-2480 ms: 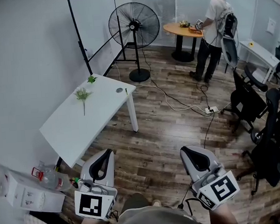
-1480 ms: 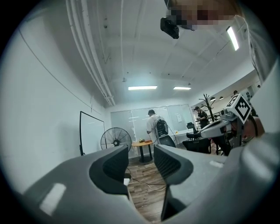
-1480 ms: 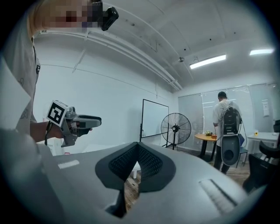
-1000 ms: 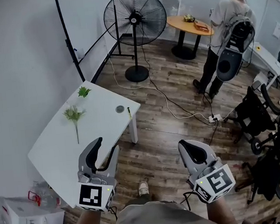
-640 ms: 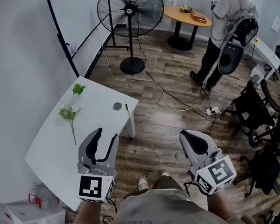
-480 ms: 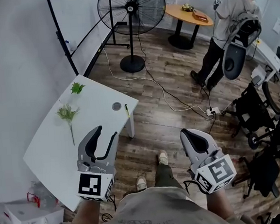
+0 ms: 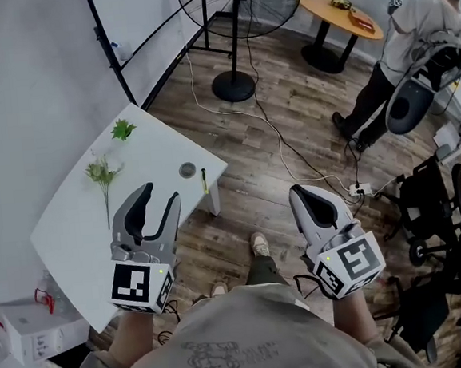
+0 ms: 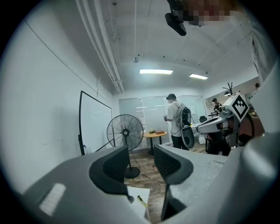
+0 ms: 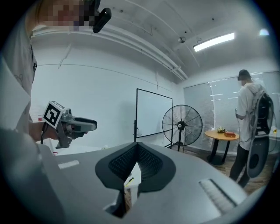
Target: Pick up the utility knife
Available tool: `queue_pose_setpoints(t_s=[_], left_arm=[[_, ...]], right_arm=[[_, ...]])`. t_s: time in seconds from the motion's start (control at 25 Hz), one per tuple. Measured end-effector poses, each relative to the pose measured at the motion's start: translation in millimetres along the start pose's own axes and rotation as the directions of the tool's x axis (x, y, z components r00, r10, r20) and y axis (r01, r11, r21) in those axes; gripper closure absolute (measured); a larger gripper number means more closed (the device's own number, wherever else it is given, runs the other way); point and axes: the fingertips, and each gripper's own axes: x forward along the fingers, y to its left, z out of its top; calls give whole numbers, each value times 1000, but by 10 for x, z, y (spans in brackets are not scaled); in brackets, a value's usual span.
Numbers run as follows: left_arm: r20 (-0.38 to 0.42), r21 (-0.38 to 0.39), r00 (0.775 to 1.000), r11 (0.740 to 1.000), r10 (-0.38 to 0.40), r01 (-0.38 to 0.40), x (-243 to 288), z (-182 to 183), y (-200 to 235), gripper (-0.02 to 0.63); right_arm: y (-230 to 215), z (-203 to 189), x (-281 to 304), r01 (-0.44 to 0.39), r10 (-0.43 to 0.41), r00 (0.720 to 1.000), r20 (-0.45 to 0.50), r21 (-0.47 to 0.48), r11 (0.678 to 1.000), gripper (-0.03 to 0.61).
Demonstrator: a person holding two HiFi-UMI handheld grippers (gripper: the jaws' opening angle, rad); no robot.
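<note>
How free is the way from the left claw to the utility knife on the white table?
Probably yes: the open left claw hangs over the table, with nothing between it and the utility knife.

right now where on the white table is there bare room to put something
The white table is bare in its middle, between the long plant sprig and the round disc, and at its near end. Crowded: the corner with disc and utility knife.
</note>
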Motion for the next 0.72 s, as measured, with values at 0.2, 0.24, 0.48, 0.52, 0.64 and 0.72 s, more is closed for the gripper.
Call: queue_pose_setpoints(t_s=[0.2,0.24,0.48,0.52,0.64,0.72], left_arm=[[-35,5,993,994,111,-111,577,69,47,443],[-41,5,990,991,135,-135,675,75,48,443],[-57,-4,963,965,262,-263,1058,172,42,443],[-62,-7,957,959,283,-284,1087,177,53,443],[-81,-17,936,939,342,-344,1125,162,105,443],[-90,-21,924,927,372,-375,1115,109,142,443]], right_arm=[[-589,149,502,-117,117,993,5,-29,993,551],[-692,169,595,-142,142,990,5,-35,989,551],[-1097,242,1042,-294,294,956,-3,-53,954,551],[-1131,241,1101,-315,315,949,-7,-56,947,551],[-1178,224,1263,-371,371,928,-17,-61,926,551],[-1174,207,1340,-401,401,916,-19,-57,914,550]])
